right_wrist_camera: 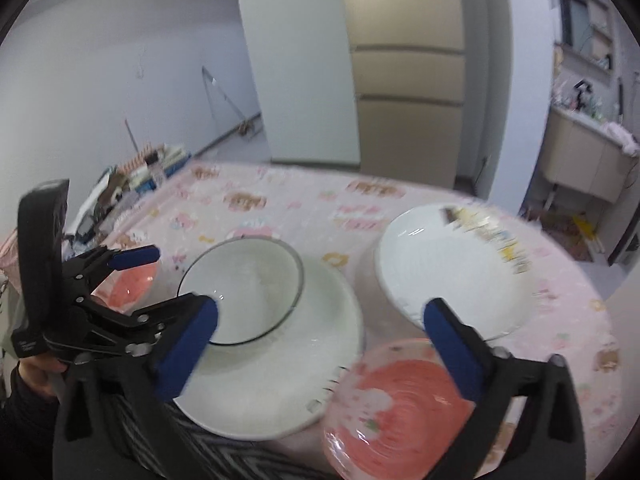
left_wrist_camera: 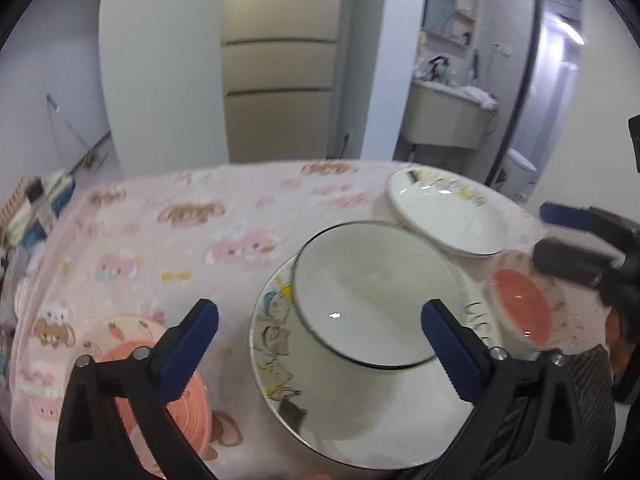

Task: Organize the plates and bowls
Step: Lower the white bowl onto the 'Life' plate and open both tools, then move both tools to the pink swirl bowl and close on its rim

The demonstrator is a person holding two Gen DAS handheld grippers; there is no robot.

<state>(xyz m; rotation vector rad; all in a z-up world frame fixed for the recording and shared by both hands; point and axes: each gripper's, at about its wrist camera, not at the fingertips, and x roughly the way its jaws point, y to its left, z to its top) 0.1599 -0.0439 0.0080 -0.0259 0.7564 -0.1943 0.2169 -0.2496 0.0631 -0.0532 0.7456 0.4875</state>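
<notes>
White bowl (left_wrist_camera: 372,292) (dark-rimmed) is seen seated on a cartoon plate (left_wrist_camera: 280,360) on the pink tablecloth (left_wrist_camera: 160,220). Second white plate (left_wrist_camera: 448,216) lies behind; pink bowls (right_wrist_camera: 400,412) flank. Left gripper (left_wrist_camera: 320,352) and right gripper (right_wrist_camera: 320,352) are spread wide, nothing held.

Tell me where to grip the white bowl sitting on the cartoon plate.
Take the white bowl by its thin dark-edged rim, probably on the near side, one finger inside and one outside. It sits upright and open on the cartoon plate, likely too wide to span.
</notes>
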